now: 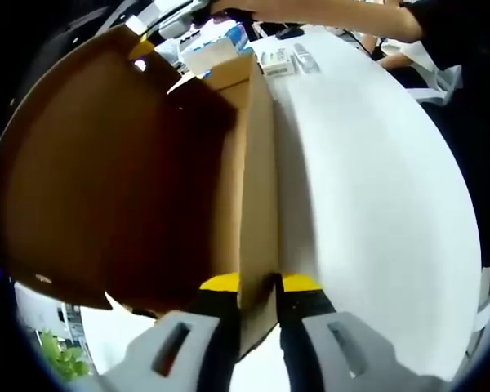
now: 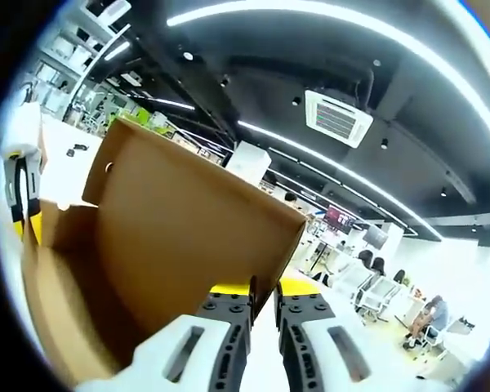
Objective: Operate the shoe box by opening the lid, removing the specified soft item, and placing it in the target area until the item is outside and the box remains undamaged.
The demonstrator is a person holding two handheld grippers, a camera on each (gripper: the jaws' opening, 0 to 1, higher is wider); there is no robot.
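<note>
Shoe box (image 1: 131, 180) sits on the white table (image 1: 376, 188), lid (image 2: 196, 237) swung up. Left gripper (image 1: 260, 286) clamps the box's side wall (image 1: 257, 204); right gripper (image 2: 264, 292) pinches the lid's free edge. Soft item isn't visible inside. Advice: keep the wall grip steady, ease the lid back slowly without creasing the hinge.

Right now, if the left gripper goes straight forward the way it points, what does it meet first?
Nothing new: the left gripper is already shut on the shoe box wall, which runs on ahead between its jaws; forward only slides it along.
</note>
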